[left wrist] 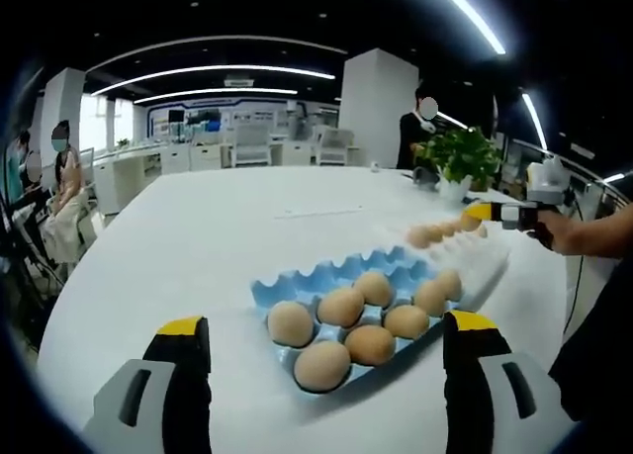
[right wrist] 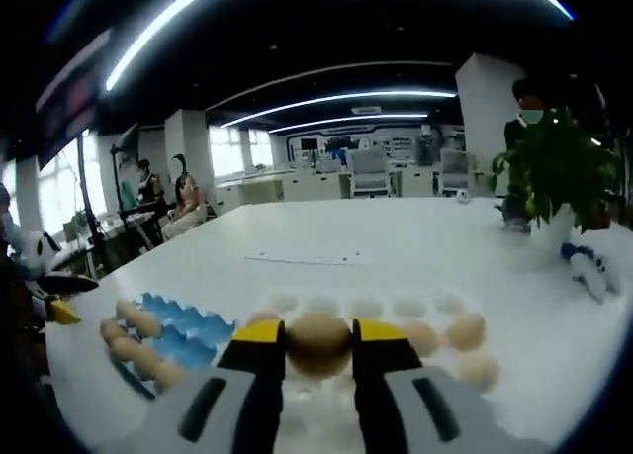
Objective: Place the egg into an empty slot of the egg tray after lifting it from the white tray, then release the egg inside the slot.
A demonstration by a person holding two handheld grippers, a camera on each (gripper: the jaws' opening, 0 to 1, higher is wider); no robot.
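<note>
1. Jaws of the right gripper (right wrist: 318, 337) pinch a brown egg (right wrist: 317, 342) between their yellow tips, just above the white tray (right wrist: 396, 306), which still holds several eggs
2. Left gripper (left wrist: 326, 327) jaws stand spread wide with nothing between them, low over the white table (left wrist: 218, 227)
3. Between those spread jaws lies the blue egg tray (left wrist: 326, 276), carrying seven brown eggs, its far slots empty
4. Beyond the white tray stands a potted plant (right wrist: 554, 177)

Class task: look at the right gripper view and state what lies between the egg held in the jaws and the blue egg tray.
In the right gripper view, only bare white tray separates the held egg from the blue egg tray; the right gripper is clamped on that egg.
</note>
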